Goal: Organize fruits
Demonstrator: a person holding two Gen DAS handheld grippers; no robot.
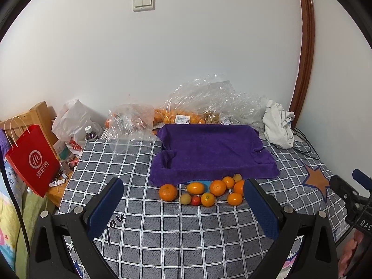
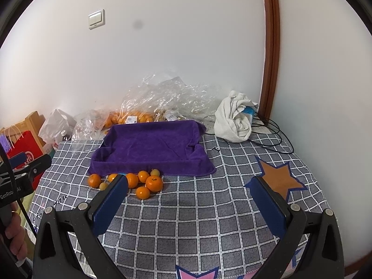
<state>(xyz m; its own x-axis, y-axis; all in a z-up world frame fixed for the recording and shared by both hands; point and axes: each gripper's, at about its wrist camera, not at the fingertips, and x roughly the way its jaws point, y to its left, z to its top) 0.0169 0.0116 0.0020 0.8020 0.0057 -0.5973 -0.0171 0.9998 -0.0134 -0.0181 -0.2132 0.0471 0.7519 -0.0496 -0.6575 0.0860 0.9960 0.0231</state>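
Observation:
Several loose oranges (image 1: 217,187) (image 2: 154,183), with small yellow-green fruits (image 1: 185,198) and one small red fruit (image 1: 195,200), lie on the checked cloth just in front of a tray draped with a purple towel (image 1: 209,148) (image 2: 151,144). My left gripper (image 1: 183,190) is open and empty, hovering short of the fruit pile. My right gripper (image 2: 189,187) is open and empty, to the right of the pile. The left finger (image 2: 114,200) of the right gripper hides part of the pile.
Clear plastic bags holding more oranges (image 1: 176,115) (image 2: 130,117) lie behind the tray by the wall. A white crumpled cloth (image 1: 279,125) (image 2: 234,118) and black cables (image 2: 272,137) are at the back right. A red paper bag (image 1: 32,160) stands off the left edge.

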